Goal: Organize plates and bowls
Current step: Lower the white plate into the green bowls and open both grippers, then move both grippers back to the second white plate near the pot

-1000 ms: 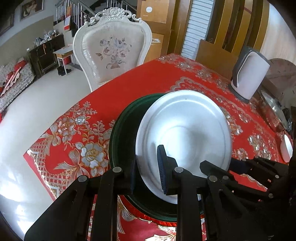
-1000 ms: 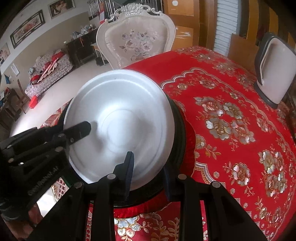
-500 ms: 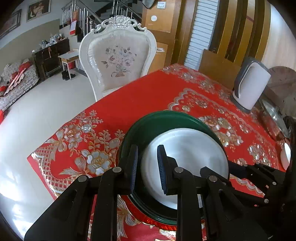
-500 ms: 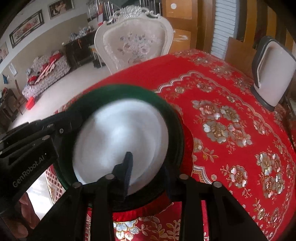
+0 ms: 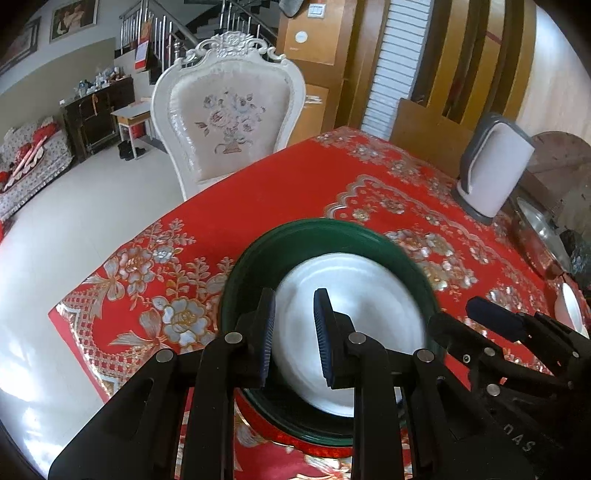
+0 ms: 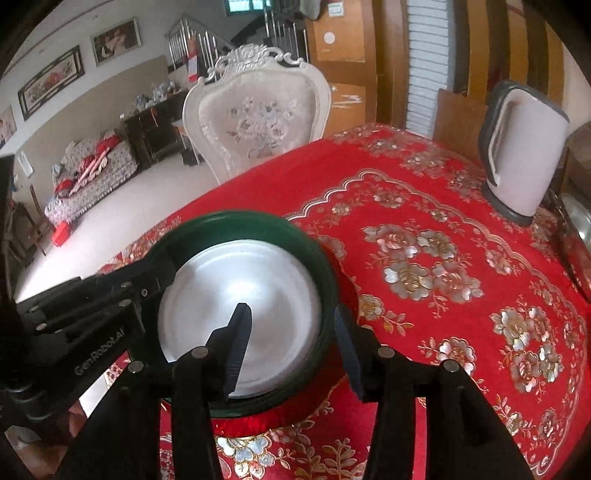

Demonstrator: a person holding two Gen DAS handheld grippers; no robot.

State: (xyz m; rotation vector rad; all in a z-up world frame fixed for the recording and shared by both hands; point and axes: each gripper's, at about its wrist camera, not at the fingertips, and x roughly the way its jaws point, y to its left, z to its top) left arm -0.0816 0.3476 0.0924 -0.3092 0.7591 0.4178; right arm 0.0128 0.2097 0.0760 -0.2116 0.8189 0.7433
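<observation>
Now white plate rests — inside green plate.

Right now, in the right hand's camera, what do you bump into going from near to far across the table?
Right gripper → white plate in the green plate → red tablecloth → white chair.

Home, dining area opening onto living room. Round table wearing red floral cloth, serving as landmark. Ornate white chair standing at table's far edge. White electric kettle sitting on table's far right side. Beyond table, left: sofa lying under patterned cover, dark sideboard standing against wall, framed pictures hanging above. Staircase railing rising behind chair.
</observation>
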